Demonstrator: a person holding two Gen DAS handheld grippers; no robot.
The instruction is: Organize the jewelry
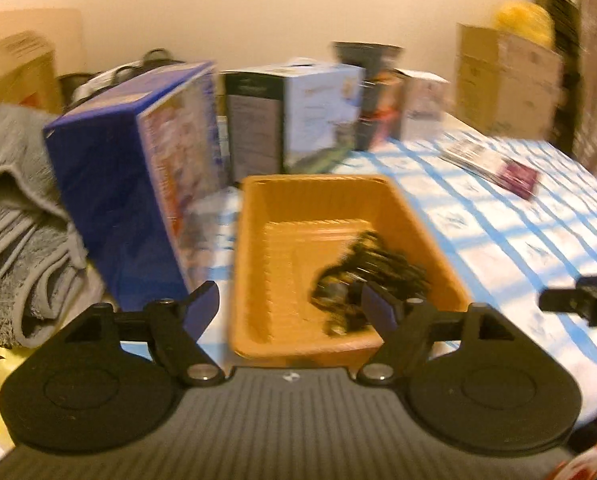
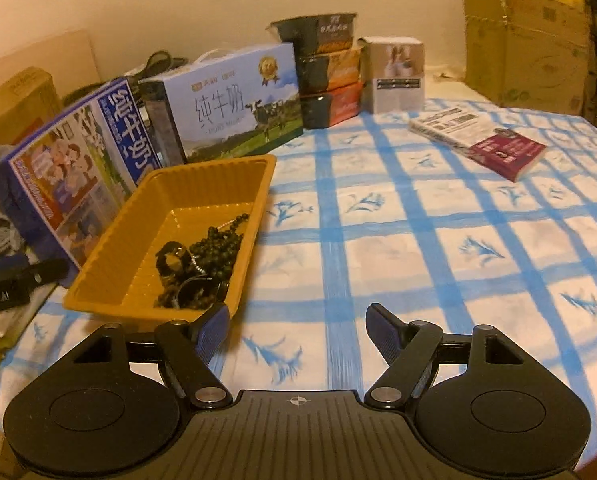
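An orange plastic tray (image 1: 258, 264) (image 2: 138, 216) sits on the blue-checked tablecloth. Dark beaded jewelry (image 1: 362, 276) (image 2: 202, 256) lies piled in the tray's near right part, with a thin silver chain among it. My left gripper (image 1: 292, 304) is open and empty, just above the tray's near end; this view is blurred. My right gripper (image 2: 298, 330) is open and empty over bare cloth, to the right of the tray's near corner. The right gripper's tip shows at the right edge of the left wrist view (image 1: 578, 300), and the left gripper at the left edge of the right wrist view (image 2: 18, 276).
Milk cartons (image 2: 70, 168) (image 2: 234, 100) stand left of and behind the tray. Snack boxes (image 2: 330, 84) and a white box (image 2: 394, 76) line the back. A book (image 2: 482, 140) lies at the right. A grey towel (image 1: 14, 208) lies at the left. Cardboard boxes (image 2: 526, 40) stand at the back right.
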